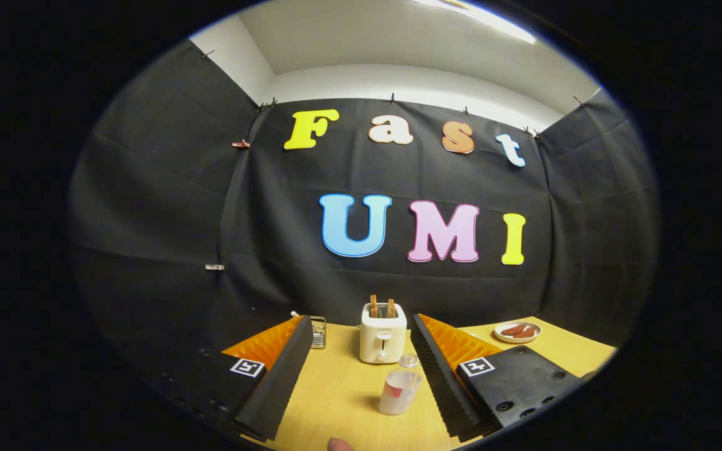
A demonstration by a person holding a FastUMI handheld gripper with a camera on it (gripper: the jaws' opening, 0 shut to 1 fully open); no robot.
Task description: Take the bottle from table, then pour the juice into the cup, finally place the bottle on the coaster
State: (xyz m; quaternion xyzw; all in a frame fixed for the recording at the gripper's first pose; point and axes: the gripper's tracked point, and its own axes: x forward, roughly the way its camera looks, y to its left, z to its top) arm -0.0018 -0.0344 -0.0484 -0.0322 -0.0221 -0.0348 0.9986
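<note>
My gripper (361, 382) hangs low over the yellow worktop (336, 394), its two fingers (279, 376) spread wide apart and holding nothing. Between them, nearer my right finger, a small clear bottle (400, 388) with a red-and-white label and a clear cap stands free on the worktop, leaning a little toward that finger without touching it. Just beyond the bottle, straight ahead between the fingertips, sits a white toaster (383, 338) with two browned slices standing up out of its slots. To the left of the toaster, beside my left fingertip, is a small metal object (318, 332) I cannot identify. Farther off past my right finger, a white plate (517, 331) carrying reddish-brown food rests near the worktop's far corner. A fingertip (339, 445) shows at the near edge, below the bottle.
</note>
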